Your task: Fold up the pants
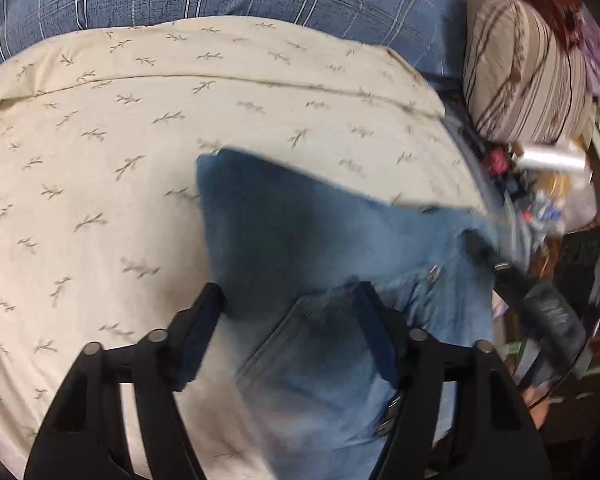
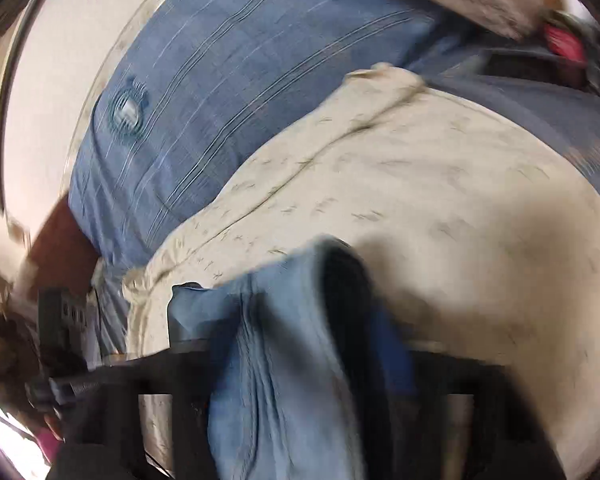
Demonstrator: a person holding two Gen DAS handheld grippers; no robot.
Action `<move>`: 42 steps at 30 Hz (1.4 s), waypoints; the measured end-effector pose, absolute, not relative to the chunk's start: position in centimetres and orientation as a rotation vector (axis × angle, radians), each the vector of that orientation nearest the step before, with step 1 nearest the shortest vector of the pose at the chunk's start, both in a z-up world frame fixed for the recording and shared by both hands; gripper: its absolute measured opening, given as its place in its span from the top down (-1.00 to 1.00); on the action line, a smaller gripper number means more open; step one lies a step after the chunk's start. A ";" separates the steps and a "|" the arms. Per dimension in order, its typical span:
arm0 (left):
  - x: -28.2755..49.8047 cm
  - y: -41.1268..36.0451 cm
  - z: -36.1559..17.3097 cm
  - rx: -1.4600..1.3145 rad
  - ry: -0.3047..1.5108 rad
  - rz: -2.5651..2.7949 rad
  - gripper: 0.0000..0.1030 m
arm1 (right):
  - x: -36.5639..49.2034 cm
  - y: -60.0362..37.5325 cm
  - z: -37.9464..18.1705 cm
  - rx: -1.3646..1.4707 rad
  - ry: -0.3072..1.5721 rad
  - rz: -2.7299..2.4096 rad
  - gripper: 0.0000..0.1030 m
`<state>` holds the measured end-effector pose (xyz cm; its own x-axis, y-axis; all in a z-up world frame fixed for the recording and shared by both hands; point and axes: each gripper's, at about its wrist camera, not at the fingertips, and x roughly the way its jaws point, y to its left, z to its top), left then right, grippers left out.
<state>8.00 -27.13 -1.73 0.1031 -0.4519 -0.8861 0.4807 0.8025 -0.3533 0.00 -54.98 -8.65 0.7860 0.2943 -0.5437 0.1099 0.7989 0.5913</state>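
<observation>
The left tongs (image 1: 292,300) are spread over the jeans (image 1: 300,232) on the sheet (image 1: 100,140) of the bed, pads not seen pressing. Denim is judged soft, fairly heavy, floppy — best taken at seams or waistband. The right tongs (image 2: 300,360) are clenched on a bunched fold of jeans (image 2: 268,340) — enough to lift without slipping, likely.

Soft indoor light falls evenly on my cream sheet (image 1: 140,128); shadow pools just under the jeans (image 1: 300,240) lying on it. My left view is fairly sharp on that sheet, smeared toward its right. My right view is streaked with motion blur, edges bowed and dark-cornered.
</observation>
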 end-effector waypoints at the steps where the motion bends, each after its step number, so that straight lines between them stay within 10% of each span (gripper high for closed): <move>1: 8.3 -27.2 -1.5 0.001 1.276 -0.682 -0.28 | -0.1 -54.3 -7.6 0.581 0.639 0.100 0.91; 5: 9.2 -29.6 -4.0 0.066 1.285 -0.588 -0.43 | 1.9 -54.0 -9.4 0.481 0.729 0.003 0.88; 16: 5.5 -24.4 -2.3 -0.017 1.308 -0.728 -0.46 | -5.5 -55.9 -8.6 0.706 0.659 0.108 -0.14; 29: 0.8 -22.2 -2.8 -0.049 1.401 -0.833 -0.46 | -14.8 -50.5 -14.5 1.046 0.746 0.213 -0.31; 42: 7.1 -38.7 1.1 0.602 1.085 -0.797 -0.61 | -14.5 -48.9 -17.4 1.171 0.689 0.120 -0.06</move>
